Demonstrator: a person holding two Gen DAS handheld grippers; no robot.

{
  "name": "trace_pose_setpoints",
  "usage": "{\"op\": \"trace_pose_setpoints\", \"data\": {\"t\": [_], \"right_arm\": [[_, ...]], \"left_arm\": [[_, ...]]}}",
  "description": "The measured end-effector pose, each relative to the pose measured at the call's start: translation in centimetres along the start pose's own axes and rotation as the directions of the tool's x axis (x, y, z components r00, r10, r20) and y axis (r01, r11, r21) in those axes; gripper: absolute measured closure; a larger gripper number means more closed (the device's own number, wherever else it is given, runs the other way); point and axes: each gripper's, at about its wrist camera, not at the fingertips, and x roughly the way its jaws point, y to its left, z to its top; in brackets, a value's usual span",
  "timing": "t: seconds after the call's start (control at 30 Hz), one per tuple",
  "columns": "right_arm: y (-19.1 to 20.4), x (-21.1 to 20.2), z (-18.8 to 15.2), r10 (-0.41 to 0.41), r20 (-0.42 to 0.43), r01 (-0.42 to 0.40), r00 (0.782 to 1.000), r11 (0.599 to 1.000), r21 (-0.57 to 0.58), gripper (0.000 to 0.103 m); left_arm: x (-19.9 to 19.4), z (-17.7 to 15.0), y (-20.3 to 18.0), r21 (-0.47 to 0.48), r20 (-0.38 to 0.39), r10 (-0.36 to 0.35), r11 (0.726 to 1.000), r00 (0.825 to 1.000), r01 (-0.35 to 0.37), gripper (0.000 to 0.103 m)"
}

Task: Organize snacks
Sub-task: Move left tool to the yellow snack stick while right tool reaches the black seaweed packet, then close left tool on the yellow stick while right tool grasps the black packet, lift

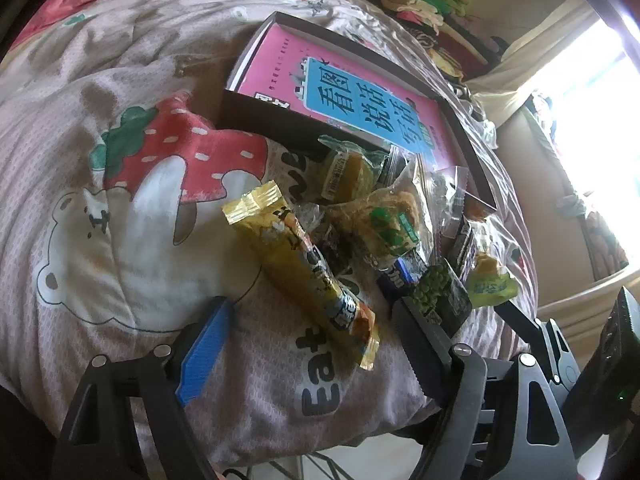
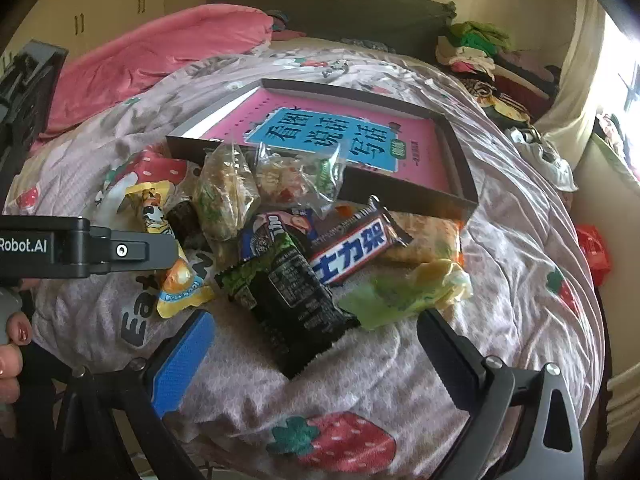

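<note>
A heap of snack packets lies on a printed quilt (image 1: 120,240) in front of a shallow dark box (image 1: 256,118) that holds a pink book (image 1: 280,60). My left gripper (image 1: 312,324) is open. The lower end of a long yellow packet (image 1: 296,256) lies between its fingers, and neither pad touches it. My right gripper (image 2: 316,340) is open too, straddling a black and green packet (image 2: 292,304) without touching it. Behind that packet lie a blue and white chocolate bar (image 2: 352,248), a pale green wrapper (image 2: 400,296) and two clear bags (image 2: 224,196). The box (image 2: 404,198) and book (image 2: 256,120) show here as well.
The quilt covers a bed with a pink blanket (image 2: 160,52) at the back left. A pile of clothes (image 2: 476,48) sits at the back right, near a bright window (image 1: 600,120). The left gripper's body (image 2: 80,246) juts in from the left, with a person's fingers (image 2: 12,344) below it.
</note>
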Motion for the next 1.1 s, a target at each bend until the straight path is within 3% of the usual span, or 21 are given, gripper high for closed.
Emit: {"op": "trace_pose_setpoints", "data": {"t": [0.17,0.5,0.63,0.8,1.1], "right_arm": [[0.2,0.9,0.0,-0.002,-0.021,0.001,1.0,1.0,-0.024,0.01],[0.9,1.7,0.0,0.027,-0.05,-0.03,0.998,0.998,-0.058,0.052],[0.6,1.5,-0.1,0.041,-0.048,-0.043,0.998,0.998,-0.047,0.054],[-0.2,0.9,-0.2,0.081,-0.038,-0.081,0.996,0.997,0.0,0.055],[-2.6,-1.1,-0.1,0.169,0.032,-0.172,0.985,0.976,0.132,0.055]], "left_arm": [[0.3,0.4,0.1,-0.003,-0.002,0.001,1.0,1.0,-0.001,0.021],[1.2,1.0,-0.2,0.018,-0.007,0.053,0.998,0.999,-0.053,0.038],[1.4,1.2,-0.1,0.052,0.009,0.095,0.994,0.995,-0.096,0.058],[1.3,1.3,0.4,0.065,0.016,0.087,0.994,0.996,-0.088,0.068],[-0.8,1.0,0.4,0.086,0.048,0.007,0.996,0.999,-0.011,0.084]]}}
